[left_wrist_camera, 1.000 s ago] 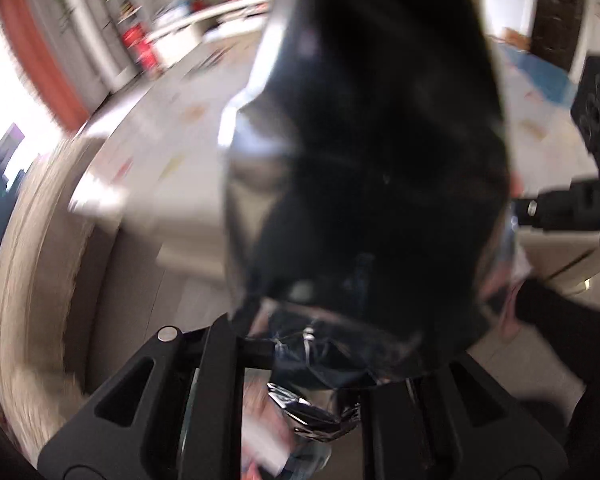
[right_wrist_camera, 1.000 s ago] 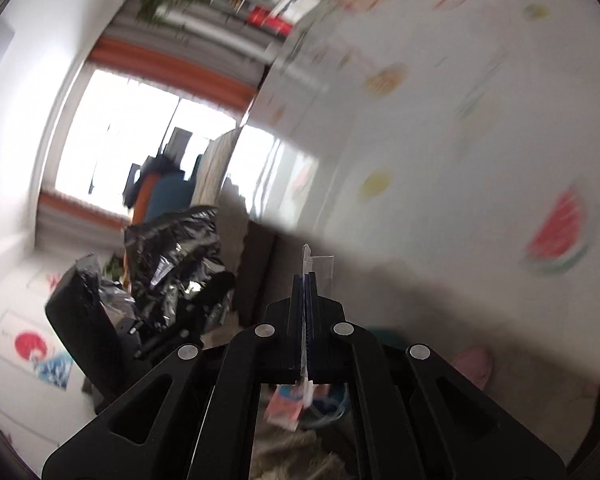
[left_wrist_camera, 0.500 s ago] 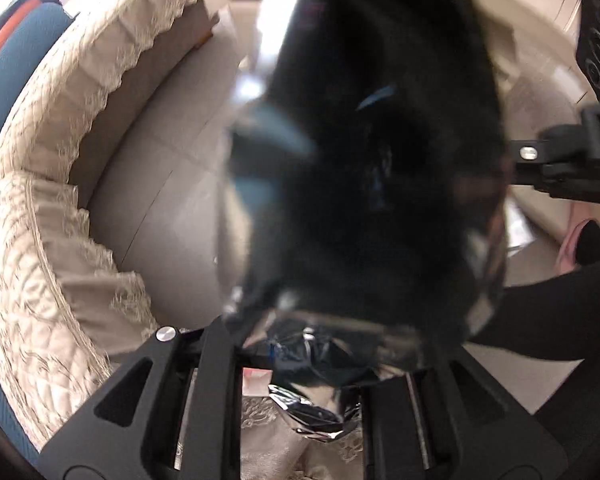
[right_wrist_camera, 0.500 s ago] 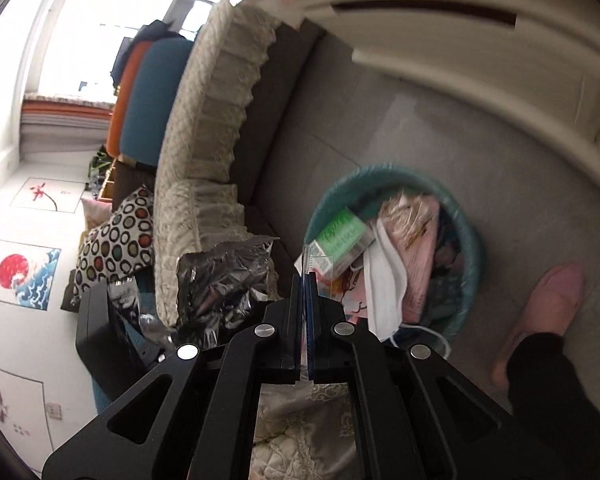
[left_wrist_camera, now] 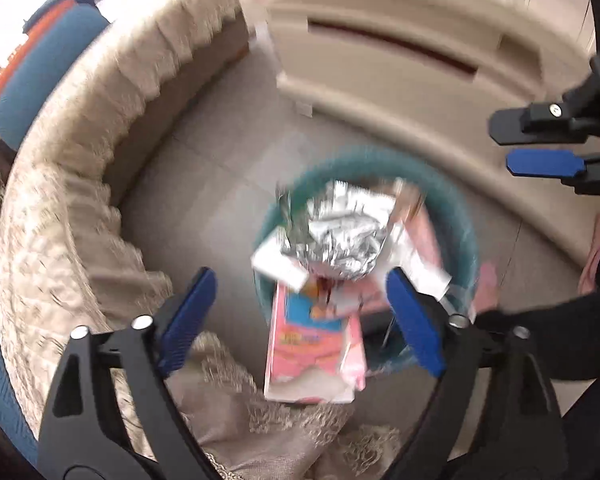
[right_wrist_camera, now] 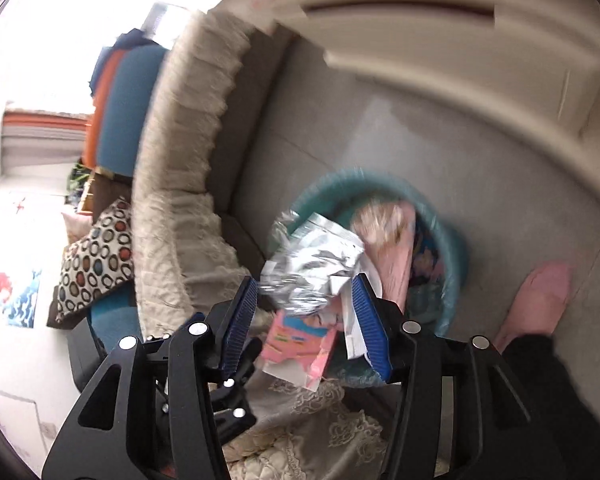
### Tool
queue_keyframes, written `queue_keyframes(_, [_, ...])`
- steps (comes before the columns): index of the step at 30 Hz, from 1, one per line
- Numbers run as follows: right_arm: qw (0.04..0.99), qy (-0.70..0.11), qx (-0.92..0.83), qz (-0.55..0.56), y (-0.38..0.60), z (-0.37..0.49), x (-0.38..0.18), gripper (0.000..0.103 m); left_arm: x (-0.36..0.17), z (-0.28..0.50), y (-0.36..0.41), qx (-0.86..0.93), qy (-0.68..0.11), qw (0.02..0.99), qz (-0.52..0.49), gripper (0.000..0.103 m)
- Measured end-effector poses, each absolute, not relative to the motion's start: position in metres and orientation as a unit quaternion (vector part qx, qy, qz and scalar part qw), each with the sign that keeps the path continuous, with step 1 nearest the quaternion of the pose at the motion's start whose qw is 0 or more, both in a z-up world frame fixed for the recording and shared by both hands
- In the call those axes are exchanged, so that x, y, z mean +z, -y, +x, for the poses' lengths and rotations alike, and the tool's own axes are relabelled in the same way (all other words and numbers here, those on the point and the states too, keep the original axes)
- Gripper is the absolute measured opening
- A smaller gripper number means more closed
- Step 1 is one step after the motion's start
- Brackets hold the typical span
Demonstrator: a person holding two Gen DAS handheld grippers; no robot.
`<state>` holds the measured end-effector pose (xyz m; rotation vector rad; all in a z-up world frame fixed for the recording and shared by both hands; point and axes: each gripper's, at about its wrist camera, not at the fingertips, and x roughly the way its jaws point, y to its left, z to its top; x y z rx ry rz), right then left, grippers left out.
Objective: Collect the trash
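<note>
Trash: crumpled foil wrapper [left_wrist_camera: 342, 236] atop the full teal bin [left_wrist_camera: 466, 224] on the floor, pink carton [left_wrist_camera: 314, 344] overhanging its near rim. Left hand-held gripper [left_wrist_camera: 302, 316] jaws just opened wide, nothing clamped; right hand-held gripper [right_wrist_camera: 306, 320] just opened too, empty. Drop looks done. Sofa [left_wrist_camera: 72, 208] crowds the bin's left; floor beyond is open.

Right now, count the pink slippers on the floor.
1. A pink slipper lies on the grey floor to the right of the teal trash bin, by the person's dark-clothed leg. A second one may be hidden outside the frame.
</note>
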<state>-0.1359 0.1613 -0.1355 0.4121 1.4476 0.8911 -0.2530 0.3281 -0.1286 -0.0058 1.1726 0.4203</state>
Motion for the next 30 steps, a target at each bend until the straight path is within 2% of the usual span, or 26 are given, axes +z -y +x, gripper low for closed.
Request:
queue_keyframes(1, [0.652, -0.620, 0.395, 0.186, -0.149, -0.131, -0.120, 0.052, -0.114, -0.252, -0.318, 0.200, -0.530, 0.824, 0.008, 0.096])
queue_keyframes(2, [0.659, -0.607, 0.400, 0.191, -0.141, -0.129, -0.107, 0.052, -0.099, -0.250, -0.305, 0.201, -0.511, 0.835, 0.022, 0.096])
queue_keyframes(6, [0.708, -0.539, 0.405, 0.209, -0.081, -0.113, -0.044, 0.054, -0.052, -0.231, -0.259, 0.169, -0.452, 0.874, 0.049, 0.096])
queue_keyframes(8, [0.735, -0.506, 0.394, 0.220, -0.046, -0.107, -0.018, 0.062, -0.028, -0.218, -0.231, 0.136, -0.422, 0.894, 0.058, 0.096])
queue_keyframes(14, [0.795, -0.445, 0.341, 0.232, 0.053, -0.097, 0.037, 0.063, 0.020, -0.179, -0.151, 0.059, -0.358, 0.929, 0.076, 0.096])
queue_keyframes(22, [0.866, -0.380, 0.237, 0.221, 0.162, -0.096, 0.075, 0.066, 0.050, -0.126, -0.061, -0.020, -0.309, 0.947, 0.090, 0.096])
queue_keyframes(30, [0.917, -0.328, 0.128, 0.188, 0.228, -0.089, 0.076, 0.066, 0.052, -0.073, 0.006, -0.108, -0.280, 0.950, 0.081, 0.096])
